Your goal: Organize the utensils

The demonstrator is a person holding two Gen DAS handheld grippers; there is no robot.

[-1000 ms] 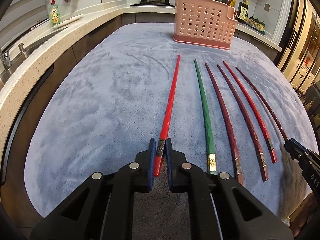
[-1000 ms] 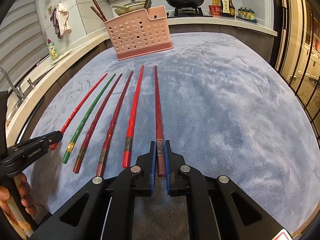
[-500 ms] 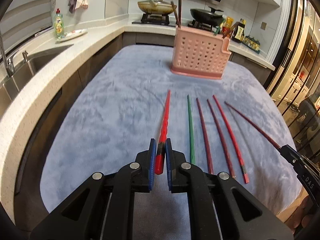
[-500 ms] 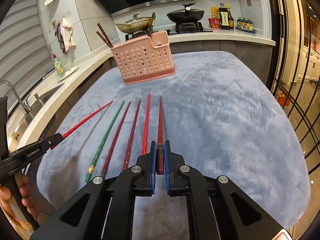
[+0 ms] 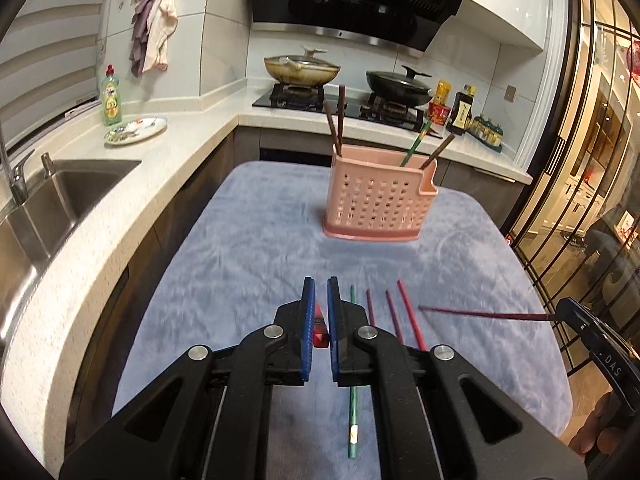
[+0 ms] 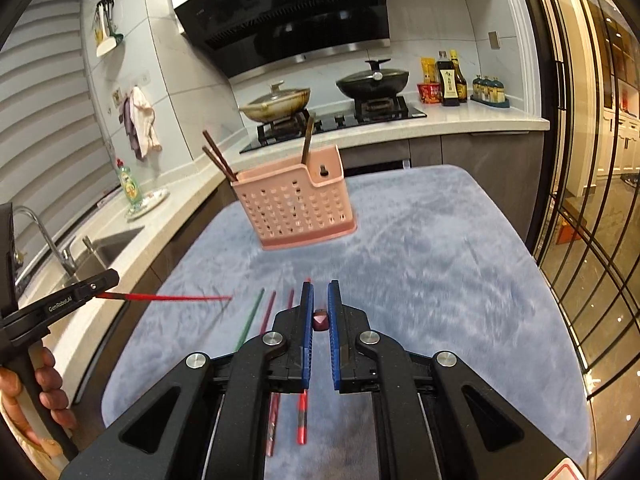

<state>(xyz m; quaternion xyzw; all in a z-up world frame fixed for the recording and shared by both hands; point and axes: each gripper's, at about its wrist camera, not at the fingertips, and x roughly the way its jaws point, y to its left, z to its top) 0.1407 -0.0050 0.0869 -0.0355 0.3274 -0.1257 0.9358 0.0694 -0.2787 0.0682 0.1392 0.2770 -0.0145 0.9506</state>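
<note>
My left gripper (image 5: 320, 296) is shut on a bright red chopstick (image 5: 320, 334), lifted off the cloth; from the right wrist view it sticks out level to the right (image 6: 168, 298). My right gripper (image 6: 319, 300) is shut on a dark red chopstick (image 6: 320, 319), which shows in the left wrist view (image 5: 480, 313) pointing left. A green chopstick (image 5: 352, 400) and three red-brown ones (image 5: 408, 320) lie on the blue-grey cloth (image 5: 248, 248) below. The pink perforated holder (image 5: 378, 200) stands at the far end with several chopsticks upright in it.
A sink (image 5: 48, 200) and counter run along the left, with a dish-soap bottle (image 5: 111, 98) and a plate (image 5: 136, 130). A stove with two pans (image 5: 302, 68) and bottles (image 5: 460, 114) stands behind the holder. A glass partition (image 6: 592, 200) is at the right.
Both grippers have risen and tilted up, each lifting its chopstick off the cloth. The other chopsticks have stayed on the cloth.
</note>
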